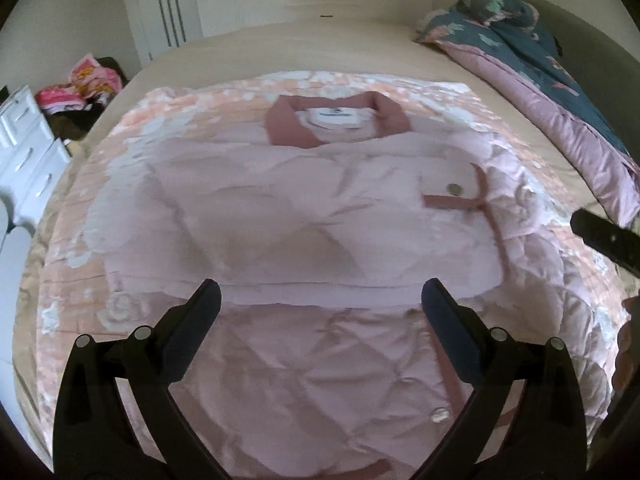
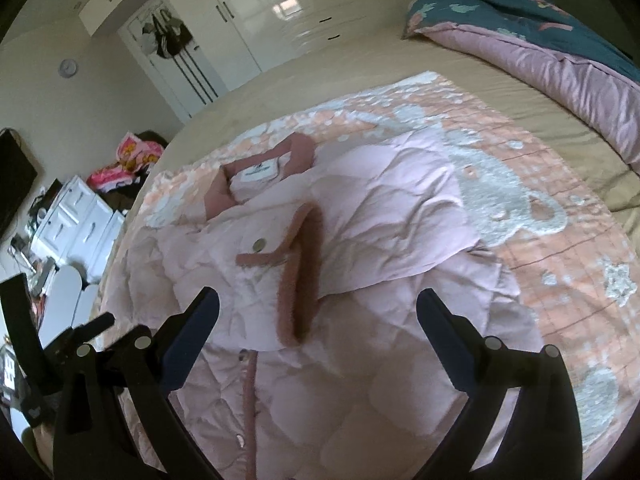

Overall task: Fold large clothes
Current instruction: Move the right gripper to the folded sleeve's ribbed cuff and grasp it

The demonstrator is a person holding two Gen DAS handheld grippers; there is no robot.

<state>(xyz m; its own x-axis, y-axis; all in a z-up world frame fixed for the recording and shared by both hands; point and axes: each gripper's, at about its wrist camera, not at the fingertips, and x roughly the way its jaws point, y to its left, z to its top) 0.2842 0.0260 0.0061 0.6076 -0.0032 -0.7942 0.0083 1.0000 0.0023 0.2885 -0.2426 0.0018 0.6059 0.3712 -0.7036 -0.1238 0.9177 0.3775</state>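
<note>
Pale pink quilted padded jacket [image 1: 304, 208], sleeves folded inward for compactness, on peach floral quilt [image 2: 540, 248] (both grippers' jaws spread, empty).

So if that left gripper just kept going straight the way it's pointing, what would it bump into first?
Most likely the pale pink quilted jacket spread on the bed. The left gripper is open, holds nothing, and angles down at the jacket's folded body, with nothing visible in between. Exact depth is hard to judge.
</note>
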